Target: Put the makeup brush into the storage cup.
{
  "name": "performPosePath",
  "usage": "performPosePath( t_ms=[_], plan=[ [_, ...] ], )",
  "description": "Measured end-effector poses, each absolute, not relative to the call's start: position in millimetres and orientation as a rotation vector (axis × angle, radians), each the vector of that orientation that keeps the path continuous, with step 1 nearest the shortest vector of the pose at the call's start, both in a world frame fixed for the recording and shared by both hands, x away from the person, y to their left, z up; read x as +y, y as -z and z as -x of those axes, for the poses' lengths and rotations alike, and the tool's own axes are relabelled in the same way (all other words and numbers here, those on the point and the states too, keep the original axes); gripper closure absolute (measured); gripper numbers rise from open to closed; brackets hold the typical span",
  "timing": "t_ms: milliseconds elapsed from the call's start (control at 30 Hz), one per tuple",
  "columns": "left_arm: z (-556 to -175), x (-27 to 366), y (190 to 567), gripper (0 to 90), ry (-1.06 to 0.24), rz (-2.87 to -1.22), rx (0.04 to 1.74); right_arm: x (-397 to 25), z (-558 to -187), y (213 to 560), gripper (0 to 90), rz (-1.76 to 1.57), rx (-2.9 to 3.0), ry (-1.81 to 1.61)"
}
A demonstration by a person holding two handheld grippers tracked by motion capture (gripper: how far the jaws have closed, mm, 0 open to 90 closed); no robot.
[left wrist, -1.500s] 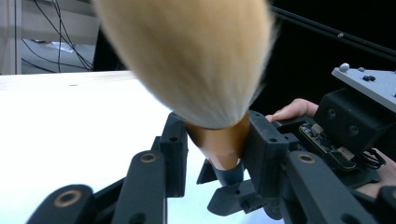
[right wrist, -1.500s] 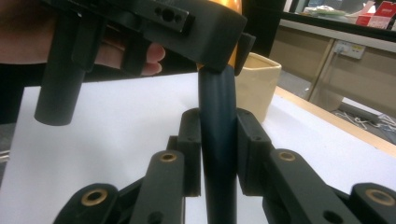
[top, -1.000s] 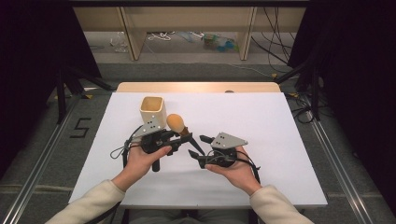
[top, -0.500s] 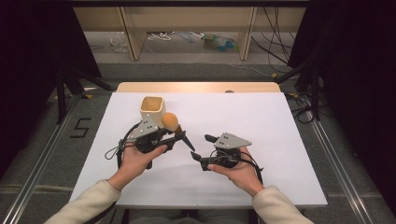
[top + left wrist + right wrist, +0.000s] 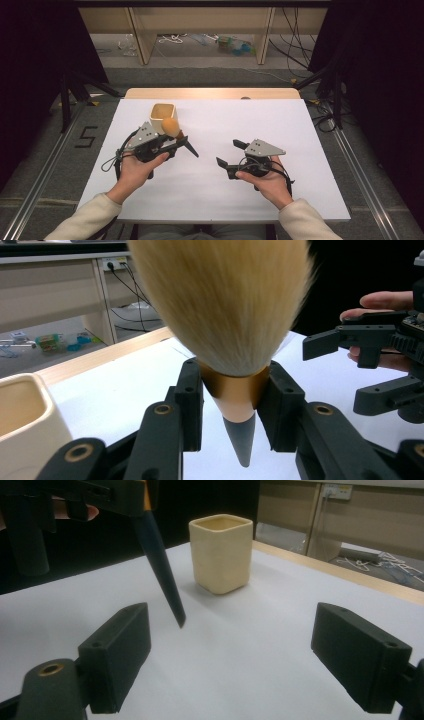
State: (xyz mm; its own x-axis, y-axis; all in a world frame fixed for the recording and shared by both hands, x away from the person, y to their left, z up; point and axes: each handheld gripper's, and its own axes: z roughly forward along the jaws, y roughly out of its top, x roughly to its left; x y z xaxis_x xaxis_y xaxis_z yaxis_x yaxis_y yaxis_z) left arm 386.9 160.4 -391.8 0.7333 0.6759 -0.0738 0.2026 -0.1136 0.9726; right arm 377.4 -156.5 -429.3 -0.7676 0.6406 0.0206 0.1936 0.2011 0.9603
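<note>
From the high view, the left gripper (image 5: 172, 145) pinches a brush (image 5: 175, 132) above the white table (image 5: 300, 150). The tan bristle head sits just in front of a cream cup (image 5: 162, 114), and the dark handle slants away toward the table's middle. The right gripper (image 5: 231, 154) rests well apart to the right, its jaws spread with nothing between them.

In the left gripper view, the brush (image 5: 230, 325) stands bristles up between the two black jaws, which press on its copper collar from both sides. The dark handle tapers down below the jaws. The cup (image 5: 25, 425) is at the lower left, and the right gripper (image 5: 370, 365) shows at the far right.

In the right gripper view, the jaws stand wide apart over bare table. The brush handle (image 5: 162, 575) slants down between them farther off, its tip hanging near the table. The cup (image 5: 221, 552) stands upright just beyond it.
</note>
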Motion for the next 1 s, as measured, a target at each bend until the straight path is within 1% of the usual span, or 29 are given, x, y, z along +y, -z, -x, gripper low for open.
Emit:
performPosePath(
  t_ms=[233,300,333,700,1000],
  plan=[
    [-385.9,175.8,389.4,65.3,-0.491,-1.65,0.735,-168.7,-374.9,425.5,16.5,-0.8,2.062,-1.614],
    [-388.0,178.3,389.4,65.3,-0.503,-1.649,0.702,-172.7,-372.2,424.8,16.6,-0.838,2.056,-1.602],
    [-387.8,179.3,389.8,65.3,-0.507,-1.645,0.715,-175.5,-372.8,424.8,16.5,-0.818,2.049,-1.608],
    [-385.8,187.3,389.2,65.4,-0.493,-1.633,0.766,-198.2,-366.7,423.0,16.6,-0.871,2.012,-1.582],
    [-385.0,195.3,388.0,65.4,-0.514,-1.625,0.777,-210.9,-361.3,422.7,16.6,-0.906,1.99,-1.58]
  ],
)
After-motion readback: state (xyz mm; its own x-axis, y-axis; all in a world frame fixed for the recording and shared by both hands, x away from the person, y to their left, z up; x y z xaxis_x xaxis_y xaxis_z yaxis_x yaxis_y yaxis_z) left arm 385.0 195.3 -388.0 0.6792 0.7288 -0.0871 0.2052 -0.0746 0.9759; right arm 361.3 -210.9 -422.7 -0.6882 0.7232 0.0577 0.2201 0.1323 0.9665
